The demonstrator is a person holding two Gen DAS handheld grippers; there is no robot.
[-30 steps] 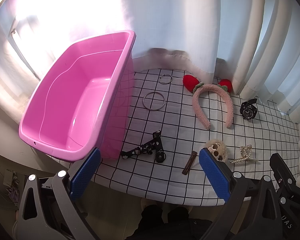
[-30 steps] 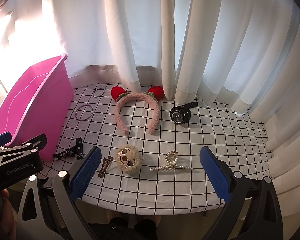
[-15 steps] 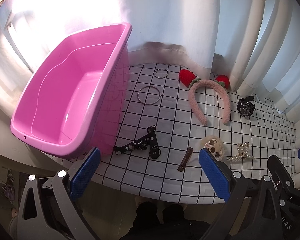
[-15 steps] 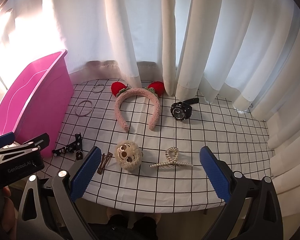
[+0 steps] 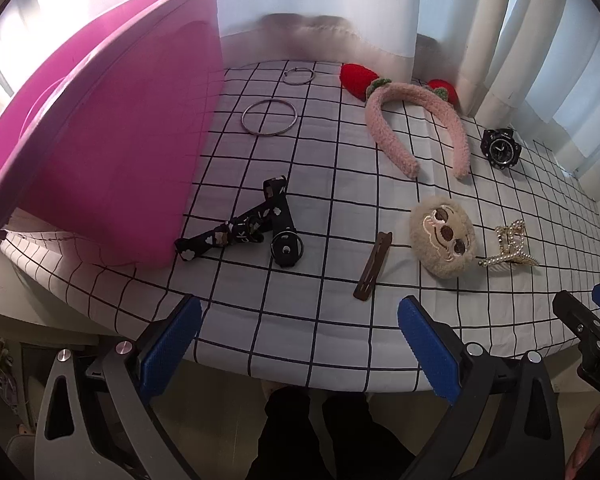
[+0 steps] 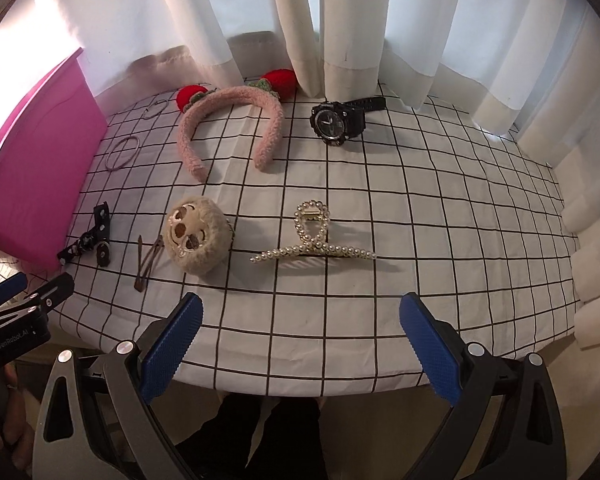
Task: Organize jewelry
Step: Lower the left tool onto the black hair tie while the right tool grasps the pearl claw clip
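A pink bin (image 5: 112, 136) stands at the table's left. On the checked cloth lie a black patterned strap (image 5: 256, 226), a brown hair clip (image 5: 373, 266), a fluffy sloth-face clip (image 5: 442, 236), a pearl claw clip (image 6: 312, 246), a pink headband with red strawberries (image 6: 230, 120), a black watch (image 6: 338, 120) and two metal rings (image 5: 270, 117). My left gripper (image 5: 300, 344) is open over the near edge, in front of the strap and brown clip. My right gripper (image 6: 300, 344) is open, just short of the pearl clip. Neither holds anything.
White curtains (image 6: 340, 20) hang close behind and to the right of the table. The checked cloth (image 6: 440, 200) drapes over the near edge. A person's dark-trousered legs (image 5: 324, 432) show below the edge. The bin's tall wall borders the strap on the left.
Both grippers have dropped lower and moved in toward the table, so the items look larger. The bin's inside has gone out of view. Nothing on the table has moved.
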